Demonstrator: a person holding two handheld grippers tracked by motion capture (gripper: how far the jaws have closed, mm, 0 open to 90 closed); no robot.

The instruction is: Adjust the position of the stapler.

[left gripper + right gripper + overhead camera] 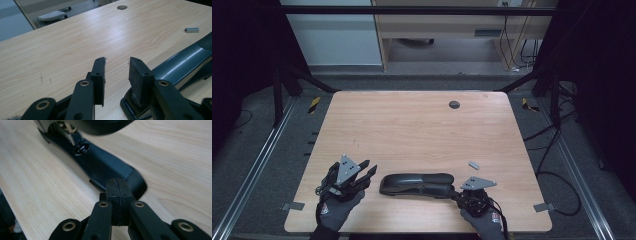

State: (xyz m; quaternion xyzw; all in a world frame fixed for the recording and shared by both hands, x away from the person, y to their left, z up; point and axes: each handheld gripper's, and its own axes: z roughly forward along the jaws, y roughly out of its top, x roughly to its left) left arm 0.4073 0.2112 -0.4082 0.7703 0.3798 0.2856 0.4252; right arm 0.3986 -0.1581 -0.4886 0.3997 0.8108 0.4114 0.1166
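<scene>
With the stapler [417, 184] lying near the table's [412, 130] front edge, the right gripper [117, 186], jaws pressed together, should steady its tail while the left gripper [117, 65], jaws narrowly apart and empty, takes the nose squarely.

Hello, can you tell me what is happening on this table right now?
A person with two handheld grippers is working on a black stapler lying on the wooden table. The right gripper, jaws shut, rests at the stapler's base end. The left gripper waits open beside the other end. A strip of staples lies nearby.
</scene>
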